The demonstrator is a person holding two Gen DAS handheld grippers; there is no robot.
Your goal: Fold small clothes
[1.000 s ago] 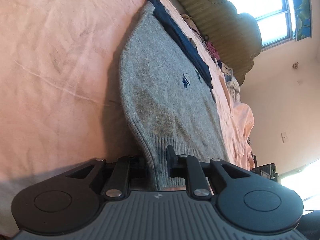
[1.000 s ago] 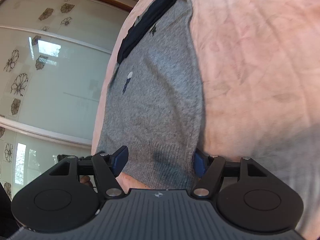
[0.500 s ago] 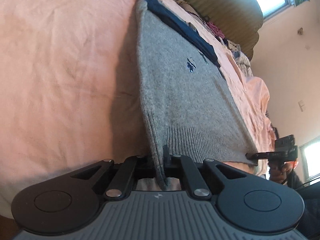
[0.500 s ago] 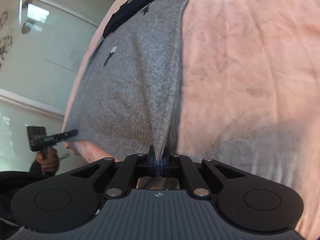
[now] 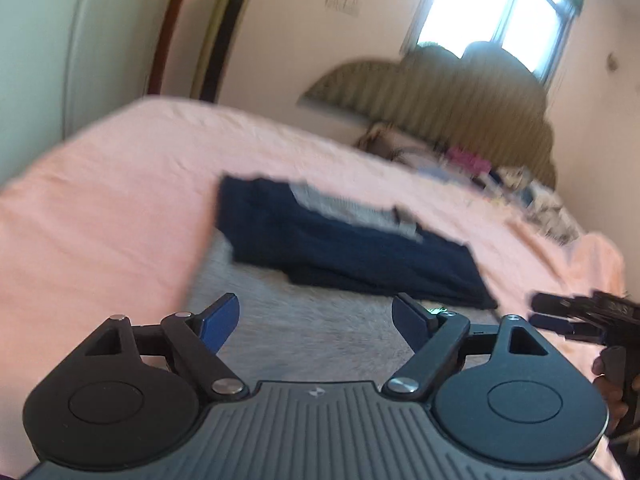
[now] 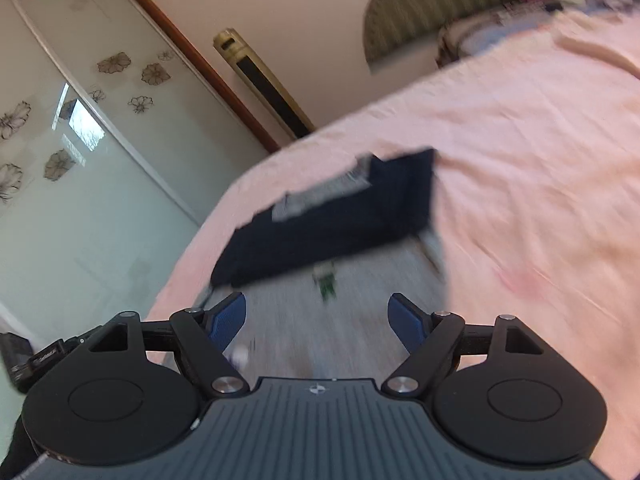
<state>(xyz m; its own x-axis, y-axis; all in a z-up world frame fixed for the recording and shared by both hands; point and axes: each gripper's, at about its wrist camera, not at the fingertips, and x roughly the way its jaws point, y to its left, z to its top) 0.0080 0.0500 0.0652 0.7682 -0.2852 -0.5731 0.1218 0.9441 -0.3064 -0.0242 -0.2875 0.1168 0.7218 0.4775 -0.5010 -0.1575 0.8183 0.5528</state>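
A grey knit sweater (image 5: 312, 320) lies folded on the pink bed sheet (image 5: 100, 208), with its navy sleeves and collar part (image 5: 340, 240) lying across its far end. My left gripper (image 5: 316, 316) is open and empty, just above the near grey part. In the right wrist view the same sweater (image 6: 320, 320) and navy part (image 6: 340, 220) show, blurred. My right gripper (image 6: 318, 316) is open and empty over the grey part. The right gripper also shows at the edge of the left wrist view (image 5: 580, 316).
A striped headboard (image 5: 460, 96) and a pile of mixed clothes (image 5: 500, 176) sit at the far end of the bed. A sliding glass wardrobe (image 6: 80, 140) stands beside the bed. A window (image 5: 500, 12) is behind the headboard.
Both grippers held the sweater's hem half a second ago. They have carried it over, let go and opened. The sweater now lies folded shorter, and both views are blurred by motion.
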